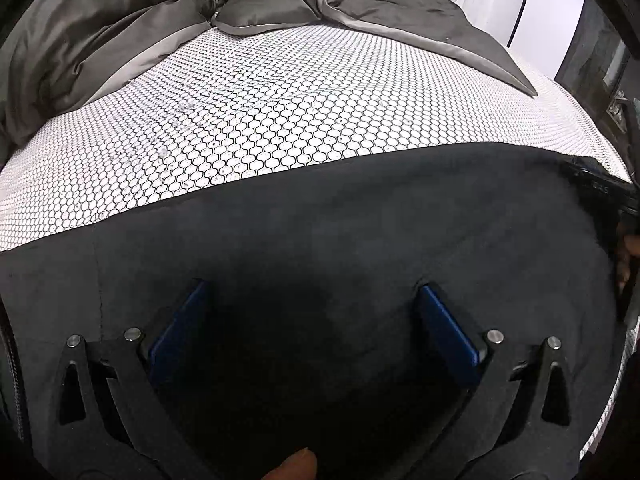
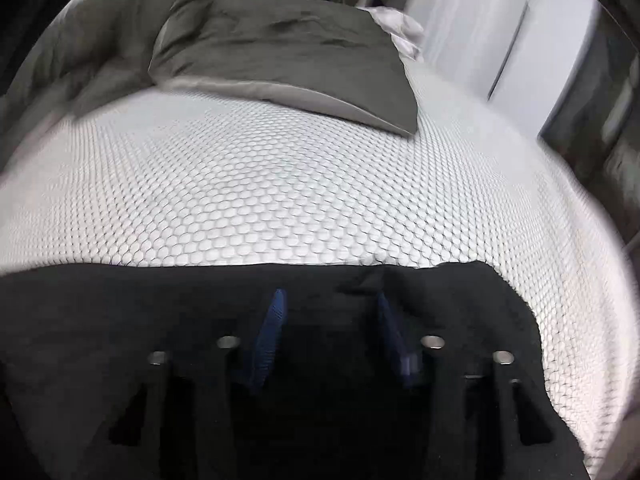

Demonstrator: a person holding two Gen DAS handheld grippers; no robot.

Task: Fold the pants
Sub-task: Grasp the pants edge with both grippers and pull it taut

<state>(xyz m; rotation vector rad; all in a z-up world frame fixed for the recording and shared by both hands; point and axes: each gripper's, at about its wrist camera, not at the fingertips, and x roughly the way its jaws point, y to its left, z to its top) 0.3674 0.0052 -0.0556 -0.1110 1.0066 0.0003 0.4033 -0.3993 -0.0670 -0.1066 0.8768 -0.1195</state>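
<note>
Pants [image 1: 320, 216], matte black cloth with a soft, faintly fuzzy nap, lie flat beneath both tongs on the bed [image 1: 248, 120], whose white cover carries a black honeycomb print. Ahead of the tongs, smooth grey bedding [image 1: 120, 32] is bunched in folds. Left tongs [image 1: 312, 292] tilt steeply down over the cloth, blue pads [image 1: 448, 336] wide apart, gripping nothing. Right tongs [image 2: 330, 300] slant down near the pants' far edge, pads partly closed; whether they pinch cloth I cannot tell, as the view is blurred.
</note>
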